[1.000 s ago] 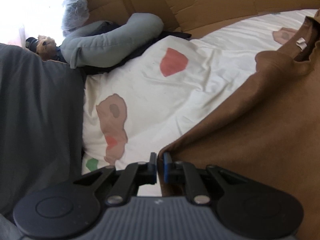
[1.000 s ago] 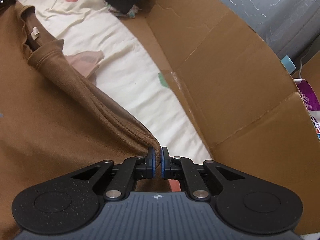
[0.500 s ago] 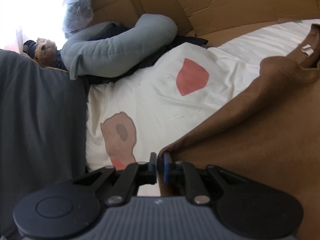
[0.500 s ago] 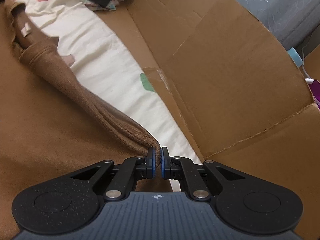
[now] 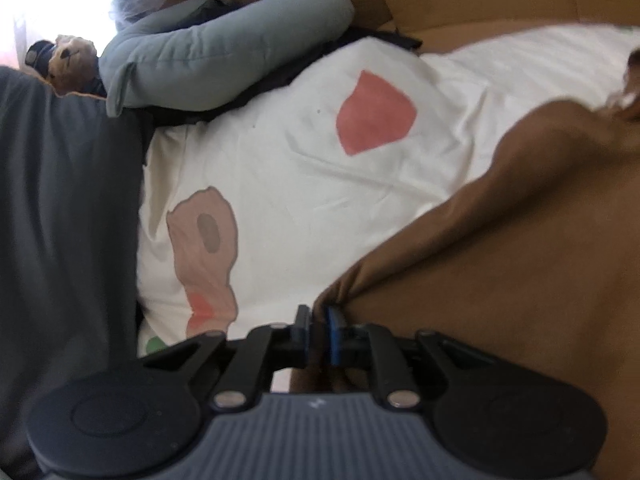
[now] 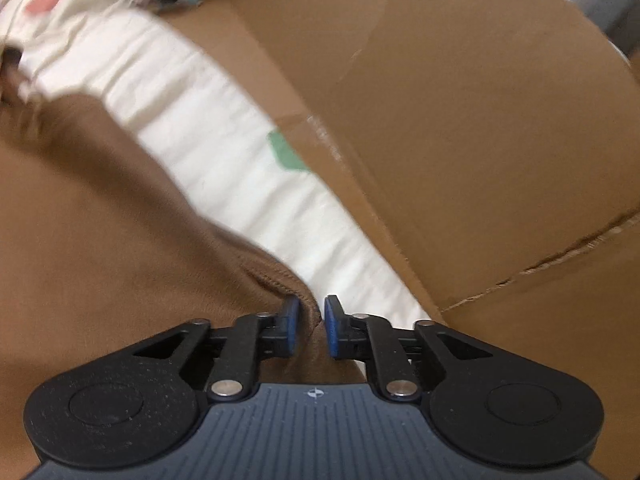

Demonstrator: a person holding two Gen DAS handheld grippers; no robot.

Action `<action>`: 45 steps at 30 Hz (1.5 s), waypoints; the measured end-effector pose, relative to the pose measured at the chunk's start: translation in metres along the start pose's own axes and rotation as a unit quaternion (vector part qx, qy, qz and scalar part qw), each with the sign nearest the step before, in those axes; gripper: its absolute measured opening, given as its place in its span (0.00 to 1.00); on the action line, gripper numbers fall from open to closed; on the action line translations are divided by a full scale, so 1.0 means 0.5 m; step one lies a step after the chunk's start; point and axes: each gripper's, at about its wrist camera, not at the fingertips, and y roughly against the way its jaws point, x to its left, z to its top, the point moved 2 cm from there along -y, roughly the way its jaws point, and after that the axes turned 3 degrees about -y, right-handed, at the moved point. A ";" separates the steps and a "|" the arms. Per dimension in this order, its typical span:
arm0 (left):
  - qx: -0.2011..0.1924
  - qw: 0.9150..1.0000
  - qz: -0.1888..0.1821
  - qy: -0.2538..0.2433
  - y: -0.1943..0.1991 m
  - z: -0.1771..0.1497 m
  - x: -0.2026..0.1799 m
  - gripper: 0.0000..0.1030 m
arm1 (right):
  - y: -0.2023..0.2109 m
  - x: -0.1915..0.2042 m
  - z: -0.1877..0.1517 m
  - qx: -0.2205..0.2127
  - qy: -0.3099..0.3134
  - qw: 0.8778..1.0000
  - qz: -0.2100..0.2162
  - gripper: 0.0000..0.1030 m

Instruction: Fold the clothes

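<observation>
A brown garment [image 5: 500,240] lies on a white bedsheet with coloured patches [image 5: 280,168]. My left gripper [image 5: 318,330] is shut on the garment's edge, with brown fabric pinched between the blue pads. In the right wrist view the same brown garment [image 6: 100,220] fills the left side. My right gripper [image 6: 310,326] has its jaws slightly parted, and a hemmed corner of the garment still sits between the pads. Its collar end is blurred at the far left.
A grey-green pillow [image 5: 224,48] and a small teddy bear [image 5: 72,62] lie at the far end of the bed. A dark grey cloth [image 5: 60,220] is on the left. A cardboard wall [image 6: 460,120] stands along the sheet's right edge.
Both grippers have carried the garment's edge forward over the sheet. The right gripper's jaws have parted a little where they were pinched tight. Both views are now blurred by motion.
</observation>
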 end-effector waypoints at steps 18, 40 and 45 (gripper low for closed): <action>-0.054 0.995 -0.063 0.048 0.002 0.133 -0.048 0.29 | -0.019 0.086 0.118 -0.035 -0.044 0.995 0.088 0.20; -0.087 0.981 -0.172 0.005 0.060 0.089 -0.143 0.26 | 0.041 0.210 0.053 -0.067 0.027 0.986 0.153 0.44; -0.089 0.981 -0.170 -0.021 0.070 0.074 -0.147 0.26 | 0.050 0.228 0.034 -0.079 0.065 0.985 0.140 0.44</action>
